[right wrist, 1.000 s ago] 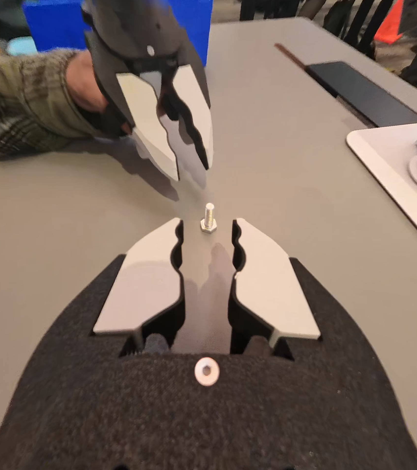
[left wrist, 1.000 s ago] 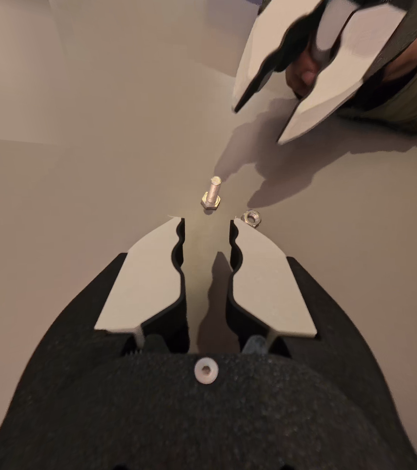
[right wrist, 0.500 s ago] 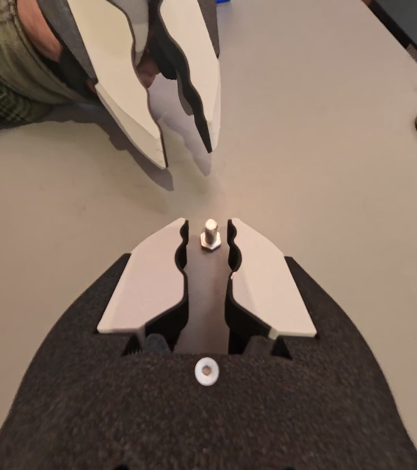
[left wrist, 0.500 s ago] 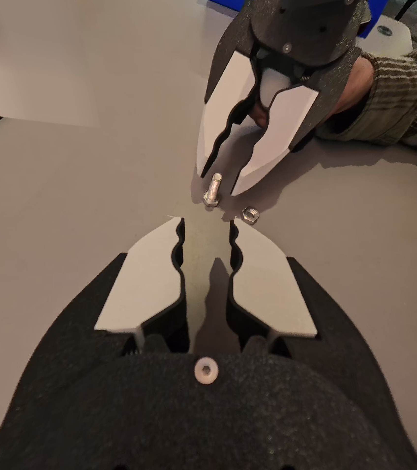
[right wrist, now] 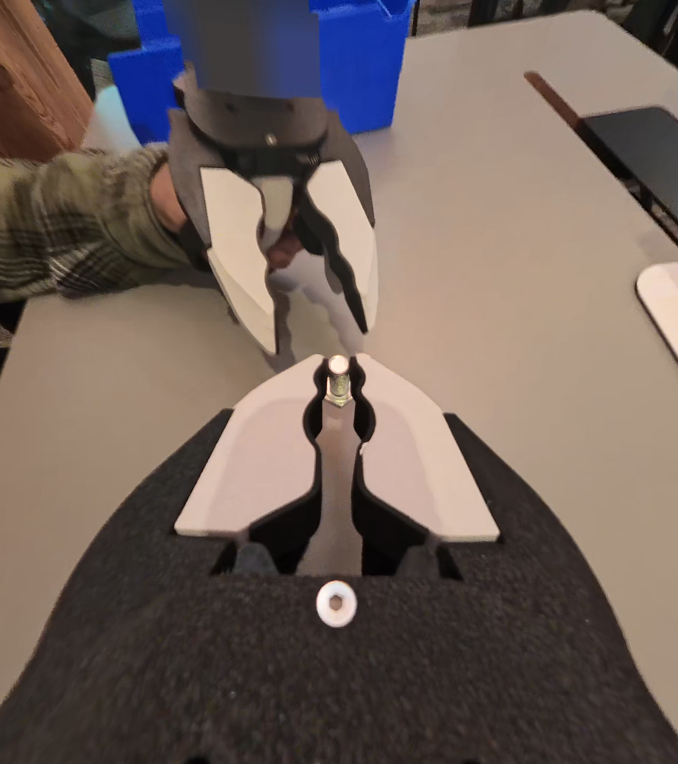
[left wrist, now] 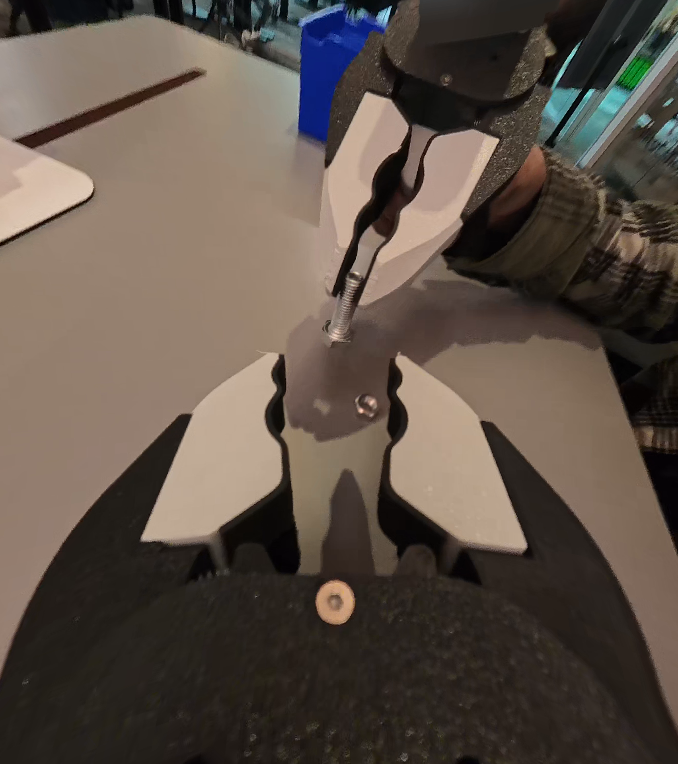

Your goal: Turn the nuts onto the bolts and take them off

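Grey laminate forms the table [left wrist: 163, 256] on which both hand-held tools work. Right gripper [left wrist: 356, 283], seen from across in the left wrist view and from behind in its own [right wrist: 339, 364]: its two pale fingers are drawn nearly together and pinch the threaded tip of the bolt [left wrist: 341, 314]. The bolt stands head-down, its hexagonal head on the table and its shank leaning slightly toward that gripper. In the right wrist view the bolt [right wrist: 337, 384] sits between the fingertips, its flat end facing the camera.

Left gripper [left wrist: 337, 359]: its fingers stand well apart and hold nothing. It hovers just near of the bolt, tips pointing at it. The same gripper appears in the right wrist view [right wrist: 321, 343], angled down at the far side of the bolt with a clear gap between its fingers.

Nut [left wrist: 366, 405]: a small silver hexagon lying flat on the table, loose, between the left gripper's spread fingers and closer to the right-hand one, just near of the bolt head.

Surroundings: a plaid sleeve [left wrist: 618, 264] behind the right gripper; a blue bin [right wrist: 354, 82] at the far table edge; a white tray corner [left wrist: 19, 206] at far left; a dark flat slab [right wrist: 651, 153] at far right.
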`<move>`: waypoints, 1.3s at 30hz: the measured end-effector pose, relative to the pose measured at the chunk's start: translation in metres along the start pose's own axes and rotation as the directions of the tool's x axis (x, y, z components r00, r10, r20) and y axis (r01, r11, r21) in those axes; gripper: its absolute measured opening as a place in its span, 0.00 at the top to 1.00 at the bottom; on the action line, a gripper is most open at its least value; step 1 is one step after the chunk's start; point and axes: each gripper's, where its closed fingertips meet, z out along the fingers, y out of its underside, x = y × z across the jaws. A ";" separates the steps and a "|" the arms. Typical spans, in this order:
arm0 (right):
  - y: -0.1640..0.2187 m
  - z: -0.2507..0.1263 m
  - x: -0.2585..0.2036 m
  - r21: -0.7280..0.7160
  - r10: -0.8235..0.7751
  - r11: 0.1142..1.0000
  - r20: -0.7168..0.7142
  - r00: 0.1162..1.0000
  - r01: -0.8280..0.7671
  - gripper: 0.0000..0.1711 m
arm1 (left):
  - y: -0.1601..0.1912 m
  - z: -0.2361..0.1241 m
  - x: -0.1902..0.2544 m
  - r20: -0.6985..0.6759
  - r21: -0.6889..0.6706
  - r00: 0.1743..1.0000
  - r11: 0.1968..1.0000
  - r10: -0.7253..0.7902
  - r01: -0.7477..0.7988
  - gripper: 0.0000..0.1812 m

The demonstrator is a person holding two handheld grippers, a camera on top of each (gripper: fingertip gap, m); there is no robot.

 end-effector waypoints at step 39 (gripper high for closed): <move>-0.055 -0.004 -0.031 0.049 -0.067 0.997 0.149 0.987 0.060 0.95 | -0.030 -0.008 0.032 -0.048 0.201 0.989 0.971 0.139 -0.127 0.90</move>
